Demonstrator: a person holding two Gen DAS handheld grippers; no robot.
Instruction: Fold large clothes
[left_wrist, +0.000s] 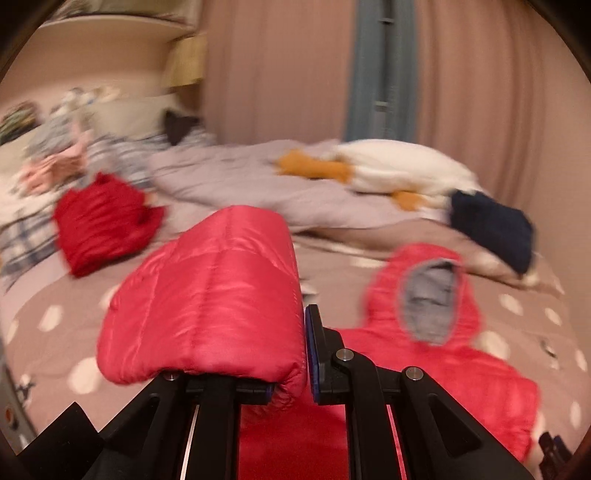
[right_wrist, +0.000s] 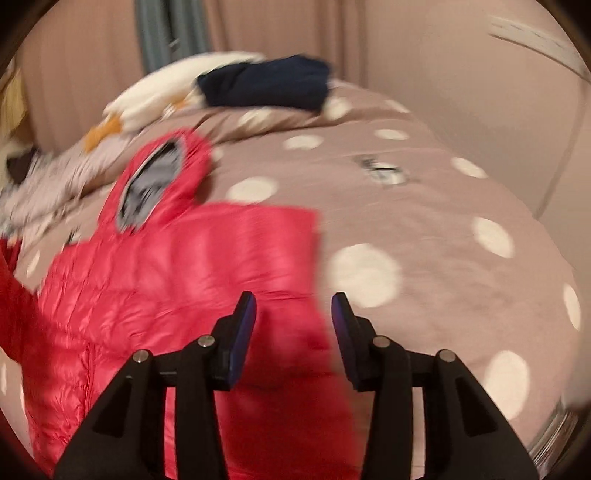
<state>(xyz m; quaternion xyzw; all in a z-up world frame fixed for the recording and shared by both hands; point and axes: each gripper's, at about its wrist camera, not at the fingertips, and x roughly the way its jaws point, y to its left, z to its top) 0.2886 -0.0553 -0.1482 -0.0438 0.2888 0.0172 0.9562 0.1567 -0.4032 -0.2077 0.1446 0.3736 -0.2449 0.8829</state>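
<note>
The shiny coral-red quilted puffer jacket with the grey-lined hood (right_wrist: 177, 280) lies spread on the taupe bedspread with white polka dots (right_wrist: 424, 221), hood (left_wrist: 430, 295) pointing toward the far side of the bed, and I judge its fold barely begun — the body is flat and the hood is not tucked. My left gripper (left_wrist: 291, 376) has a puffy panel of the jacket, sleeve or side flap I cannot say, pinched at its edge between nearly closed fingers; the panel (left_wrist: 210, 306) stands lifted off the bed in front of the lens, so I read this as the first fold-over in hand. My right gripper (right_wrist: 293, 325) hovers with its fingers wide apart and nothing between them, over the jacket's near right edge where red meets bedspread. Further out, a folded bright red garment (left_wrist: 99, 229) sits to the left and a folded dark navy garment (right_wrist: 266, 86) rests at the far side beside a white and orange plush toy (left_wrist: 388, 170) — those two look done, so I'd guess this jacket is a later piece. Both views are motion-blurred, so seams and zip stay uncertain.
</note>
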